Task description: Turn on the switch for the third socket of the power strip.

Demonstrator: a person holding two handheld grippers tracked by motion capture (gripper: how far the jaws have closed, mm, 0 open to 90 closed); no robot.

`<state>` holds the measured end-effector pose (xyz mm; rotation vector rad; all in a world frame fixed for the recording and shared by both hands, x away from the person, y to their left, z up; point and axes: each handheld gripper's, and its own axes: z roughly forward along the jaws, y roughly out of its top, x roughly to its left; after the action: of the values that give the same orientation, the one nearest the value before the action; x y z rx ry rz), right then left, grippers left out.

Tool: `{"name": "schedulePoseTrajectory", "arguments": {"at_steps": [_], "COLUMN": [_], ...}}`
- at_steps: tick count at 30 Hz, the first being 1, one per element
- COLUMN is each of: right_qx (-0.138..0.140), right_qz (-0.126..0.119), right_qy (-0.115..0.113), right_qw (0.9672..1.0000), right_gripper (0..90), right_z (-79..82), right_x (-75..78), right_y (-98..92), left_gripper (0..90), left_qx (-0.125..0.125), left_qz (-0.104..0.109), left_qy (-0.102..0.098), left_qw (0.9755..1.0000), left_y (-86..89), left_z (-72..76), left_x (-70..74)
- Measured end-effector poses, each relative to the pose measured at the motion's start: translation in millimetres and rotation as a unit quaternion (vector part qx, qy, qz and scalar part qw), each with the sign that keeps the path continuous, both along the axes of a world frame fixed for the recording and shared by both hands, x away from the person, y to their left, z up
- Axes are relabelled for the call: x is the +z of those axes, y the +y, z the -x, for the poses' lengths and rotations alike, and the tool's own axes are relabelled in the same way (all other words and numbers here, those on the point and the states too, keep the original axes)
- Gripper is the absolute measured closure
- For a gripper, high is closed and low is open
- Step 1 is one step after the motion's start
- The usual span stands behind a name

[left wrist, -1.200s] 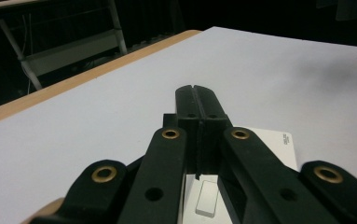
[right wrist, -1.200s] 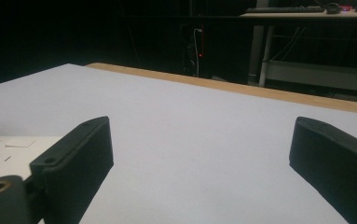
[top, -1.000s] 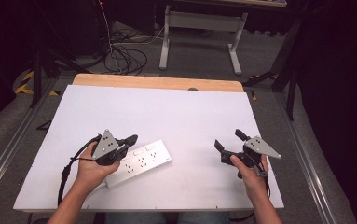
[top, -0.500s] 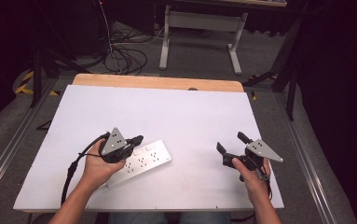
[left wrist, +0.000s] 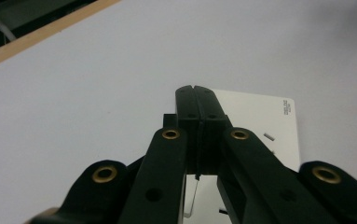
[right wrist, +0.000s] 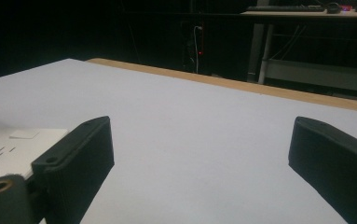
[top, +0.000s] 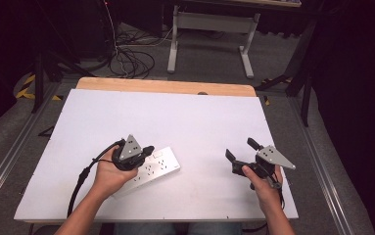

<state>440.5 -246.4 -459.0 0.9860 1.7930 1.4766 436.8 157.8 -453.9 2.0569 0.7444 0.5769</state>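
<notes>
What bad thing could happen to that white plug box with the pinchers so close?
The left gripper is shut, its jaws pressed together over the white power strip. Pushing down with those closed tips might slide the strip across the smooth white table instead of pressing anything. The strip lies near the table's front edge, so a hard shove could nudge it toward the person. The right gripper is open and apart, so nothing steadies the strip.

We've got the power strip (top: 148, 170) lying on the table (top: 185, 117) toward the near left. The left gripper (top: 146, 150) sits over its left half, with the strip's far end poking out past the tips. The right gripper (top: 240, 152) is well off to the right over bare table, nothing between its jaws.
</notes>
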Motion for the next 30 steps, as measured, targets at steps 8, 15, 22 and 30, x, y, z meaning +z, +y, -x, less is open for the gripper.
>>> {"name": "schedulePoseTrajectory", "arguments": {"at_steps": [8, 15, 22, 30], "right_qx": [-0.002, -0.001, 0.001, -0.002], "right_qz": [-0.002, 0.001, 0.005, 0.004], "right_qy": [0.001, 0.002, -0.001, 0.001], "right_qw": [1.0, 1.0, 1.0, 1.0], "right_gripper": [7.2, 7.4, 7.5, 7.4], "right_z": [-1.2, -1.3, 0.4, 3.1], "right_x": [-0.5, -0.8, -0.6, -0.8], "right_y": [0.3, -0.6, 0.8, 0.5], "left_gripper": [90.0, 90.0, 90.0, 90.0], "left_qx": [0.005, 0.003, 0.001, -0.003], "left_qz": [-0.006, -0.028, -0.045, -0.055], "left_qy": [0.019, 0.032, 0.043, 0.049], "left_qw": [0.9998, 0.9991, 0.9981, 0.9973], "left_y": [-9.1, -15.1, -18.7, -22.0], "left_z": [-8.2, -12.7, -15.6, -19.0], "left_x": [-2.0, -6.1, -9.8, -12.1]}}
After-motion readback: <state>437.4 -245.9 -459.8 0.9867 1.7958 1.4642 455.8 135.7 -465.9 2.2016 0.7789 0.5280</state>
